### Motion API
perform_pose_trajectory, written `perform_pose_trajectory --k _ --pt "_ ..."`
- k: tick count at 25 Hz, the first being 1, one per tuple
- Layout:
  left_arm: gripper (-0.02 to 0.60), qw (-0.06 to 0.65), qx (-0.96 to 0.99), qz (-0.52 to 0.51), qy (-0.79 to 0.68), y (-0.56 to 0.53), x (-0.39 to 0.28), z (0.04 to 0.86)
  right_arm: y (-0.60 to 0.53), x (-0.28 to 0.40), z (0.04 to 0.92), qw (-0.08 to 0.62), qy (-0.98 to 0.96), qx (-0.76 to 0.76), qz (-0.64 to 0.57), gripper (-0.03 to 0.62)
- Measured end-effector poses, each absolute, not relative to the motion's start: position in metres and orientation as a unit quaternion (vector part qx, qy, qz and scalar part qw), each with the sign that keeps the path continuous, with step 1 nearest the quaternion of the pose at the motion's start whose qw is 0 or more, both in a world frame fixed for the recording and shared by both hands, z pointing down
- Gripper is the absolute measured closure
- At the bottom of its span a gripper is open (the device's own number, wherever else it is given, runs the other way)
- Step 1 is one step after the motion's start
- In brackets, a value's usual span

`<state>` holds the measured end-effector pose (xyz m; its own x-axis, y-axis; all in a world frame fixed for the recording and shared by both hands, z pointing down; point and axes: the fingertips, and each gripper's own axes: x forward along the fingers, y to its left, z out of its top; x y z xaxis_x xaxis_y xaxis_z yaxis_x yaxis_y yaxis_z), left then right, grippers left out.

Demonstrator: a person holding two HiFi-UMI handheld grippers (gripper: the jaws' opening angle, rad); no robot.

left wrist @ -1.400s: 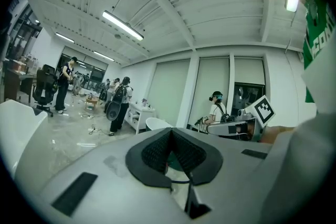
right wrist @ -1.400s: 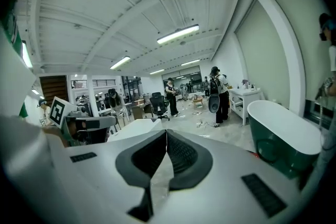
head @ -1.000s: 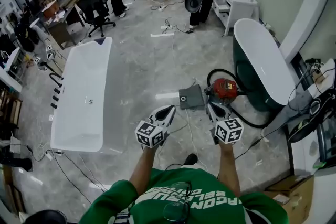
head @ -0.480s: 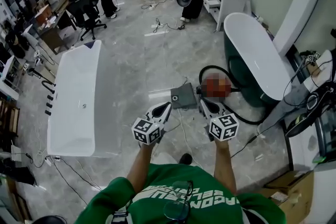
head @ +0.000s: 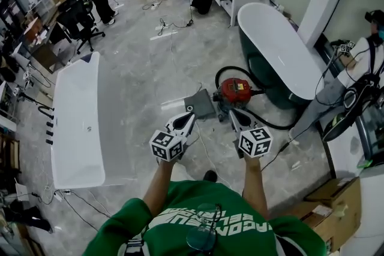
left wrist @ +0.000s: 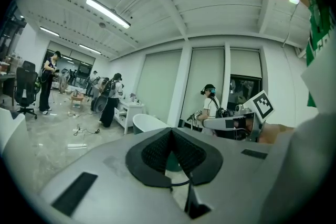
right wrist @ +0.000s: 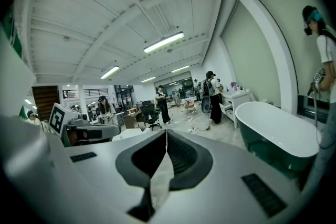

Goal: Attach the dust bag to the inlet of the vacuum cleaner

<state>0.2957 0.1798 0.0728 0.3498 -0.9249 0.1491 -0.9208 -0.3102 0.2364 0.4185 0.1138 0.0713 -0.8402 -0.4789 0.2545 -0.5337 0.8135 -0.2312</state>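
Both tongs are closed and empty. The left tongs [head: 189, 117] and the right tongs [head: 233, 114] are held side by side above the floor [head: 144, 69]. In each gripper view the pads [left wrist: 157, 150] are seen pressed together with nothing between them.

Nothing of the task is judged done. The bag [head: 201, 105], a flat grey square, is seen lying on the floor just beside the vacuum [head: 235, 92], on its left in the head view, and is not fitted to it. Neither is touched by the tongs, which are pointed toward them from the near side. Everything is left: the bag has to be picked up, brought to the inlet and pushed on. The inlet itself cannot be made out.

The bag, the vacuum and its black hose [head: 217, 78] are shown only by the head view, as is the gap between them and the tongs. They are missed by both gripper views, which are aimed nearly level across the room, so that ceiling, distant people and a tub [right wrist: 273, 128] are shown instead. Only in those views can the meeting of the pads be read, since it is too small to be made out in the head view.
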Motion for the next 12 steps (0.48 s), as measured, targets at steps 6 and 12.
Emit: perform_pose_trajectory --k 6,12 --pt "0.577 0.14 0.824 -0.006 -0.55 0.169 0.281 0.076 0.105 0.399 0.08 0.1 -0.944 0.272 0.158 0.585" --pt "0.577 0.142 0.84 -0.019 -0.523 0.152 0.246 0.083 0.094 0.347 0.087 0.111 -0.943 0.274 0.153 0.585"
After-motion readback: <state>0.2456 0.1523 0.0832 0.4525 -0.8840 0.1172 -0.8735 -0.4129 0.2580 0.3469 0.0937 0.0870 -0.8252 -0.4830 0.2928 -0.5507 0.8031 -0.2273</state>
